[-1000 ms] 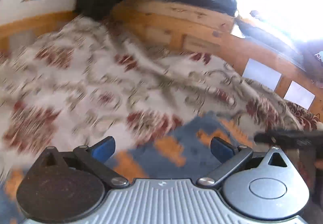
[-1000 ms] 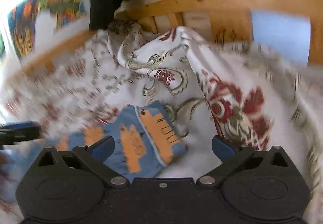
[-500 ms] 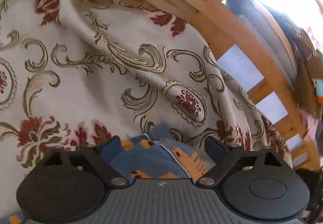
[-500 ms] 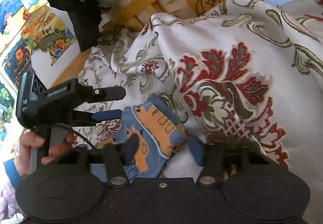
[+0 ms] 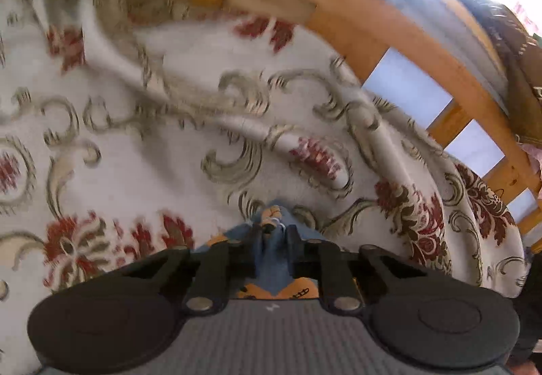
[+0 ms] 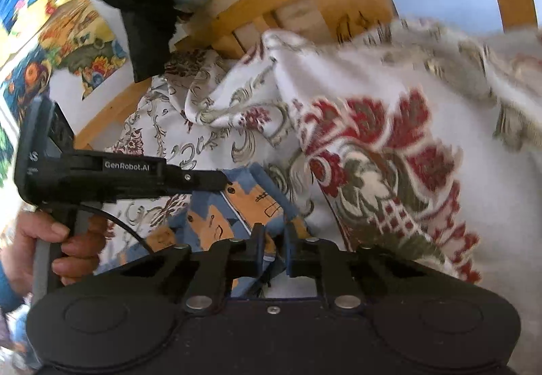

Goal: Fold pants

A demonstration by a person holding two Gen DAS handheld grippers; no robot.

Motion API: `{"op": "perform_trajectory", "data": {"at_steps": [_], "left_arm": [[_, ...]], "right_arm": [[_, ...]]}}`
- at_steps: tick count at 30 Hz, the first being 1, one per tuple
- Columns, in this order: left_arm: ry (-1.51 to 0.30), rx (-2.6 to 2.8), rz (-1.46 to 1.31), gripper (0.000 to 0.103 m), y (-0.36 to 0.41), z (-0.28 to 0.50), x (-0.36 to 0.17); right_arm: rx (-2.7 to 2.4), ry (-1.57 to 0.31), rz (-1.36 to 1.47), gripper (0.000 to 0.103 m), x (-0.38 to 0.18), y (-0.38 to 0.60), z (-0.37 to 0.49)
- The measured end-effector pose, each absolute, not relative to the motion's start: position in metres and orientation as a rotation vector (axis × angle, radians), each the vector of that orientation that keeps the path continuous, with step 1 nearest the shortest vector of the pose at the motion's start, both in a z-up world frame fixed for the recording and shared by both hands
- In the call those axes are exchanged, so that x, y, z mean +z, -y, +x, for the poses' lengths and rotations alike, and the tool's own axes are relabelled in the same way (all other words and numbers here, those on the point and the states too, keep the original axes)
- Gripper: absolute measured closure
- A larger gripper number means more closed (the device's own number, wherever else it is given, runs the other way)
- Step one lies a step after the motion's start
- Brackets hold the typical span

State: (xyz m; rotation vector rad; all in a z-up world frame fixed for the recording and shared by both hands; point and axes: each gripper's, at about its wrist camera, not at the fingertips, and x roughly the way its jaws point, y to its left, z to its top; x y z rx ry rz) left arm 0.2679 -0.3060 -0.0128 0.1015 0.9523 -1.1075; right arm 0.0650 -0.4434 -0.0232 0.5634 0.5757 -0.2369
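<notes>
Both grippers pinch the same small pair of blue-and-orange patterned pants point(image 6: 233, 205) low in the frame, on a white bedspread point(image 5: 142, 151) woven with red flowers and grey scrolls. The left gripper point(image 5: 273, 239) and the right gripper point(image 6: 273, 243) each have their fingers pressed together on bunched cloth. A wooden bed frame point(image 5: 382, 26) curves across the upper right.

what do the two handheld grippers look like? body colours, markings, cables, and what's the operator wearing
Left gripper: ribbed grey body, black round pivot covers, black linkages with silver rivets, blue-padded fingers. In the right wrist view it shows a black side housing with white "GenRobot.AI" lettering, a grip handle and a black cable. Right gripper: same shape, all-black body, silver rivets. The hand on the left handle has a blue sleeve.
</notes>
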Motion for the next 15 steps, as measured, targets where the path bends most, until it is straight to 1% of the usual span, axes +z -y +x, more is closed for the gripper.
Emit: {"op": "perform_trajectory", "data": {"at_steps": [3,4,5,6,7,8,10,11,12,14,15], "left_arm": [[-0.776,-1.088,0.155,0.087,0.303,0.248,-0.004],[-0.753,-1.081,0.165,0.079,0.305,0.245,-0.005],[-0.742,-1.063,0.187,0.055,0.308,0.242,-0.008],[-0.746,-1.046,0.209,0.036,0.311,0.24,-0.011],[-0.746,-1.022,0.227,0.013,0.312,0.239,-0.014],[-0.727,-0.996,0.234,0.012,0.311,0.236,-0.015],[-0.683,-0.964,0.219,0.012,0.3,0.231,-0.013],[-0.662,-0.93,0.195,0.012,0.29,0.228,-0.009],[-0.639,-0.881,0.162,0.011,0.276,0.225,-0.005],[-0.579,-0.729,0.069,0.004,0.234,0.21,-0.002],[-0.555,-0.646,0.042,0.003,0.211,0.201,-0.003]], "right_arm": [[-0.277,-0.531,0.432,0.092,-0.013,0.43,0.063],[-0.289,-0.533,0.39,0.092,-0.012,0.425,0.064],[-0.302,-0.551,0.355,0.092,-0.013,0.421,0.067],[-0.311,-0.579,0.329,0.092,-0.016,0.418,0.07],[-0.32,-0.62,0.31,0.092,-0.02,0.417,0.075],[-0.336,-0.658,0.296,0.089,-0.024,0.417,0.079],[-0.386,-0.676,0.276,0.079,-0.026,0.418,0.08],[-0.406,-0.647,0.268,0.068,-0.023,0.418,0.078],[-0.409,-0.608,0.253,0.061,-0.019,0.418,0.075],[-0.372,-0.552,0.212,0.053,-0.014,0.412,0.072],[-0.328,-0.533,0.186,0.052,-0.012,0.407,0.074]]}}
